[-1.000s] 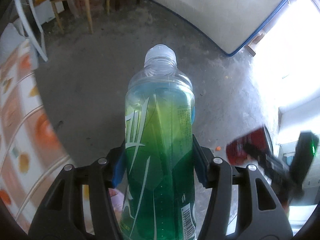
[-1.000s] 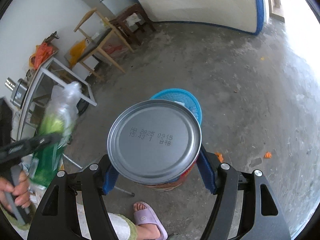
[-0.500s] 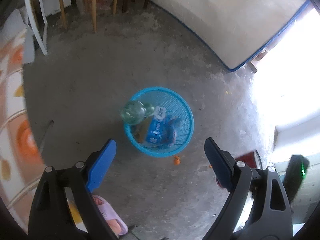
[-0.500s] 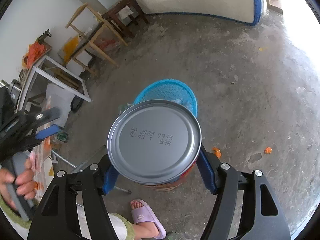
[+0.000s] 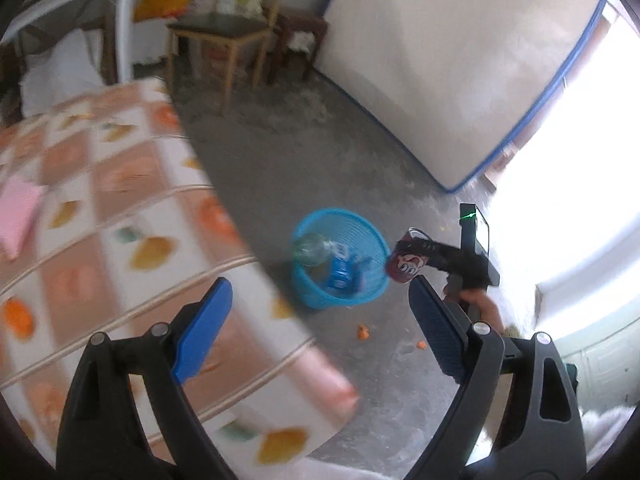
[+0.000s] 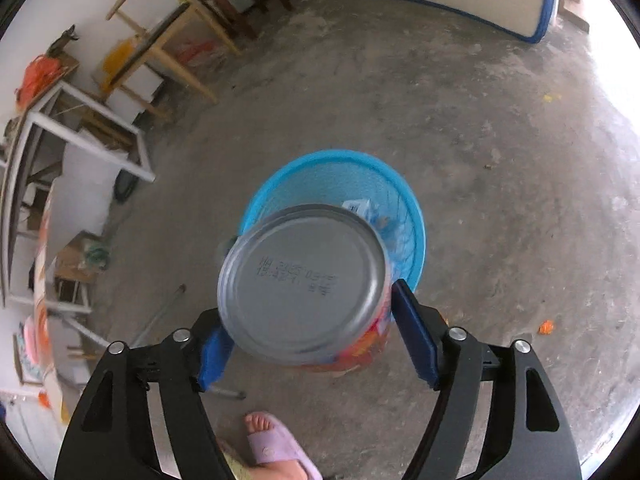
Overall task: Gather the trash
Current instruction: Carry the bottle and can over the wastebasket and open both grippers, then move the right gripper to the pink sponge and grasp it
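A blue mesh basket (image 5: pixel 340 300) stands on the concrete floor. A clear green bottle (image 5: pixel 312 250) and a blue packet (image 5: pixel 340 274) lie inside it. My left gripper (image 5: pixel 318 282) is open and empty, above the edge of a patterned tablecloth (image 5: pixel 120 240). In the right wrist view the basket (image 6: pixel 332 158) lies right under a red can (image 6: pixel 304 284), whose grey bottom faces the camera. The can tilts between the jaws of my right gripper (image 6: pixel 312 312), which are opening; a gap shows at the right pad. From the left wrist view, that gripper (image 5: pixel 440 254) and can (image 5: pixel 404 264) hang by the basket's right rim.
A wooden chair (image 5: pixel 224 36) and a dark stool stand at the back, and a mattress (image 5: pixel 440 60) leans on the wall. Orange scraps (image 5: pixel 363 332) dot the floor. A foot in a purple slipper (image 6: pixel 276 444) is near me. A white metal frame (image 6: pixel 80 120) stands at left.
The green bottle left my left gripper and dropped into the basket; that gripper opened wide and swung back over the table. My right gripper sank toward the basket and the can tilted.
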The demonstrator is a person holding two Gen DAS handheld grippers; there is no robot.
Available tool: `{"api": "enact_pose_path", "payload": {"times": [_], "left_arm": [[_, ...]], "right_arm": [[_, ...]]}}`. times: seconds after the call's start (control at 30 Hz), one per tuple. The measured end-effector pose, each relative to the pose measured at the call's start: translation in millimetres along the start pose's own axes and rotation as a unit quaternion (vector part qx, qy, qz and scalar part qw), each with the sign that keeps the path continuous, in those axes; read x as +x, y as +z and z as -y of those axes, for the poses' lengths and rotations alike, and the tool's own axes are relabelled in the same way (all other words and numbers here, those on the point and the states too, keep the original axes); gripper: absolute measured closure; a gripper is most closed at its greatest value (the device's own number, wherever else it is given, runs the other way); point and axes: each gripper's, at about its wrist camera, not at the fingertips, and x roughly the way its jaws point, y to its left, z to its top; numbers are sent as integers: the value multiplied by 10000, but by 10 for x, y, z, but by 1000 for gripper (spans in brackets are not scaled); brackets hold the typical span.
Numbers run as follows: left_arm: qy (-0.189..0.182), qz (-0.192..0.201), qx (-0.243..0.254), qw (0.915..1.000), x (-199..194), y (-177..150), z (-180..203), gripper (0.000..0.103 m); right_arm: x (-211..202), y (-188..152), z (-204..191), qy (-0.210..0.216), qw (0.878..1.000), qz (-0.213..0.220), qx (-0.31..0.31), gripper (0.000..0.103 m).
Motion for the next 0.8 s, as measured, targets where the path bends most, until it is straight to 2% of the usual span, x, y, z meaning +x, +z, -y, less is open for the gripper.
{"api": "enact_pose_path", "payload": {"times": [0.07,0.23,0.43,0.53,0.63,0.73,0.8], "left_arm": [[139,200,-57,9997,-251,-120,-180,17],[656,581,-468,9951,-818,-454,-712,17],[1016,999,-936,9854,-1283,-693,-1212,17],[1324,1087,-1193,9780,-1436,-807,-1471,17],[1423,1184,-1396,9728,-1523,-912,-1629,17],[1554,1279,-1560,9670,-1588,-1052,-1778,17],[1605,1292,-1612,9652,-1562,-1115,-1833,17]], "right_arm": [[17,45,-13,-80,9999,85,-89,23],[25,72,-24,-284,9995,132,-82,23],[-346,-154,-224,135,9989,405,-169,23],[-635,-275,-522,459,9960,524,-558,23],[-969,-384,-1013,797,9875,667,-1187,23],[-1284,-483,-1671,1242,9698,722,-1969,23],[-1428,-598,-2191,1592,9518,658,-2537,16]]}}
